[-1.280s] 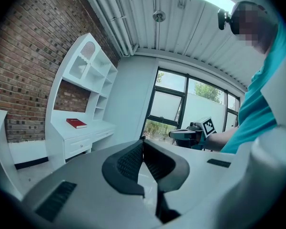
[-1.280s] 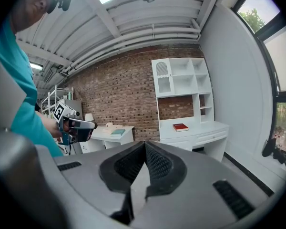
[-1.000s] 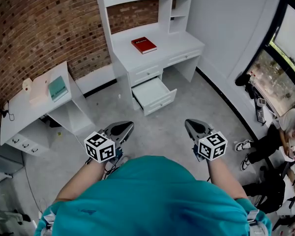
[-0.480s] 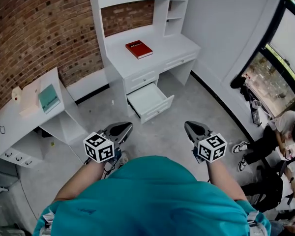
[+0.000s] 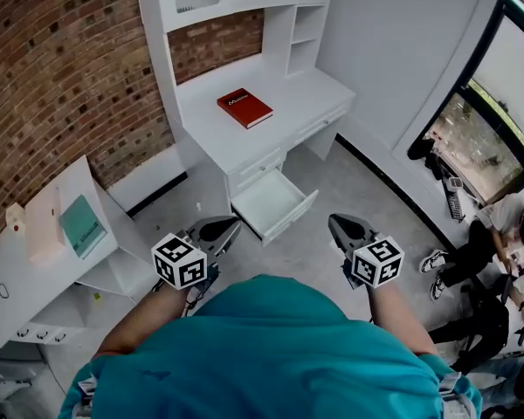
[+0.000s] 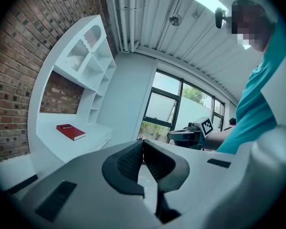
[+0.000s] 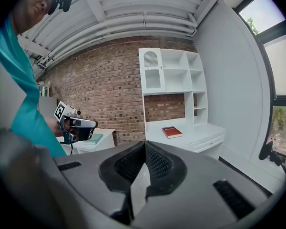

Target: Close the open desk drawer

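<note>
White drawer (image 5: 275, 203) juts open over grey floor (image 5: 360, 186).

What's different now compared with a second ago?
The person has walked closer to the white desk, so its open drawer now appears nearer the left gripper and right gripper. Nothing was grabbed or released. Both grippers stay shut and empty, the drawer is still pulled out, and the red book still lies on the desk.

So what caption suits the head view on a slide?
Left gripper and right gripper, both shut, face a white desk with its drawer open and a red book on top.
</note>
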The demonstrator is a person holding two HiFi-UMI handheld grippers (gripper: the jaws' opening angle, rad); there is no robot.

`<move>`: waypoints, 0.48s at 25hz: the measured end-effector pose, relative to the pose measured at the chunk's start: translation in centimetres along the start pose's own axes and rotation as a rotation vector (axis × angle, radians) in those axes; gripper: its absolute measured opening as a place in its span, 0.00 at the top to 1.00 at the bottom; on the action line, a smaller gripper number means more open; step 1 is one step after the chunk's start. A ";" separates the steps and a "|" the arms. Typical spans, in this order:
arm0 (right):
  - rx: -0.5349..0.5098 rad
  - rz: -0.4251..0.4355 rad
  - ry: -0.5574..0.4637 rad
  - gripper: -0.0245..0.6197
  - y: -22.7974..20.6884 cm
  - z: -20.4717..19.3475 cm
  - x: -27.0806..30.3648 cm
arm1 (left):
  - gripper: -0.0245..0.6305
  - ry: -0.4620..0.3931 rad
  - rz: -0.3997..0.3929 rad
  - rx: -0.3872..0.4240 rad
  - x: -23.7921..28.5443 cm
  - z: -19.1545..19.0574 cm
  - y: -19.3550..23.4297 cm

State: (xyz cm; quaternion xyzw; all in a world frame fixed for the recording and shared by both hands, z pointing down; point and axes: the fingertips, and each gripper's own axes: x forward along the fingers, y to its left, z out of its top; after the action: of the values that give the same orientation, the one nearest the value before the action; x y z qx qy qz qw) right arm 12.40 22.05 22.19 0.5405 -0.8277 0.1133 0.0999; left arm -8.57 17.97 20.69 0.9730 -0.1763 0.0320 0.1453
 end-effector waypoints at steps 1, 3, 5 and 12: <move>0.003 -0.005 0.001 0.93 0.0 0.5 1.4 | 0.94 0.001 -0.003 -0.002 0.0 0.5 1.5; 0.009 -0.012 0.007 0.93 0.0 1.2 3.9 | 0.94 0.003 -0.009 -0.007 -0.1 1.2 4.2; 0.013 -0.018 0.014 0.93 -0.2 1.7 6.1 | 0.94 0.009 -0.016 -0.011 0.0 1.8 6.6; 0.044 -0.045 0.041 0.93 -3.3 2.0 11.4 | 0.94 0.036 -0.025 -0.030 2.2 2.6 12.7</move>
State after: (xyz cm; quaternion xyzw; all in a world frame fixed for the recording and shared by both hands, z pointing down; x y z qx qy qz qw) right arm 10.83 10.25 23.77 0.5585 -0.8105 0.1402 0.1077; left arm -10.98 5.08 21.94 0.9721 -0.1621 0.0451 0.1634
